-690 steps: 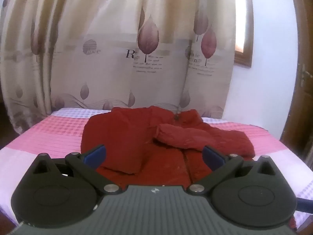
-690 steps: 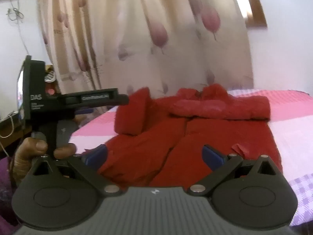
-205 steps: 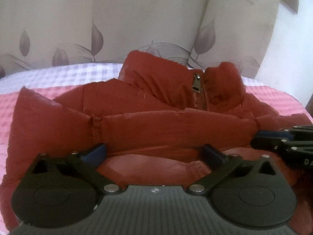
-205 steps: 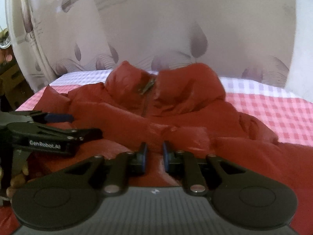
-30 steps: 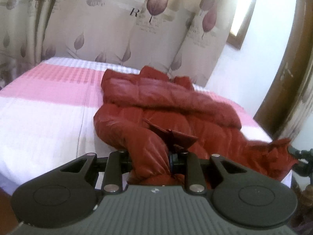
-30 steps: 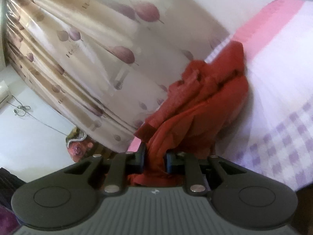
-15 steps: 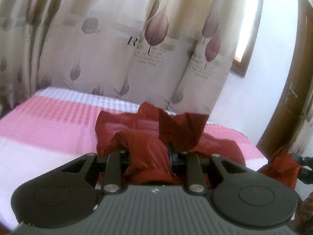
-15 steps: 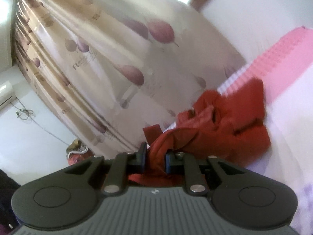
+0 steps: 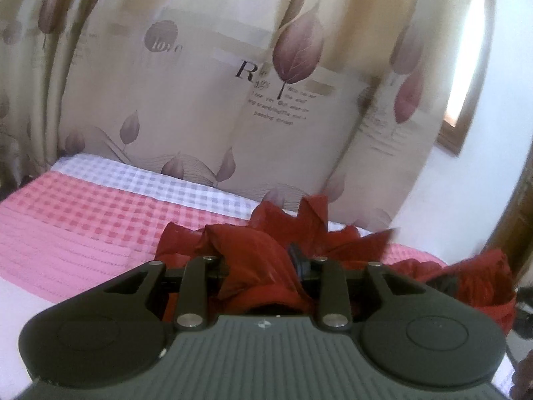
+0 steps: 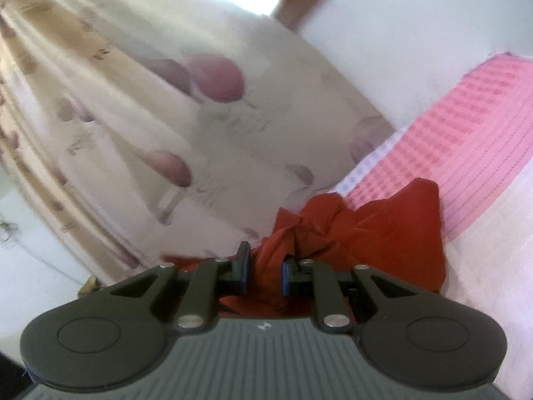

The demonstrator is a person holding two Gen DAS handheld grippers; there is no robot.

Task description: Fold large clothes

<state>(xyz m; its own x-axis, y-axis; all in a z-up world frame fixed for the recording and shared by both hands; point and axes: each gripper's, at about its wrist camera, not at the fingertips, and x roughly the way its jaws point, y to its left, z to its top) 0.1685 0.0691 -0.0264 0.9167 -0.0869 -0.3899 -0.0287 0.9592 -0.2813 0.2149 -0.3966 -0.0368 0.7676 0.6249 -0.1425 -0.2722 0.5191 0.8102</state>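
The red puffer jacket (image 9: 266, 236) is bunched up over the pink and white checked bed (image 9: 83, 220). My left gripper (image 9: 258, 266) is shut on a thick fold of its fabric, which hides most of both fingers. In the right wrist view the jacket (image 10: 383, 233) hangs crumpled ahead of the fingers, and my right gripper (image 10: 263, 271) is shut on another fold of it, with blue pads either side of the cloth. Another red bunch of the jacket (image 9: 476, 273) shows at the right edge of the left wrist view.
A beige curtain with leaf prints (image 9: 266, 83) hangs behind the bed. A wooden window frame (image 9: 453, 140) and a white wall (image 9: 459, 200) are at the right. The right wrist view is tilted and blurred, with the curtain (image 10: 166, 133) and bed (image 10: 483, 153).
Both grippers have lifted and carried the held jacket edge forward toward the curtain end of the bed. The jacket has folded over itself into a smaller bunch. Both stay shut on the cloth.
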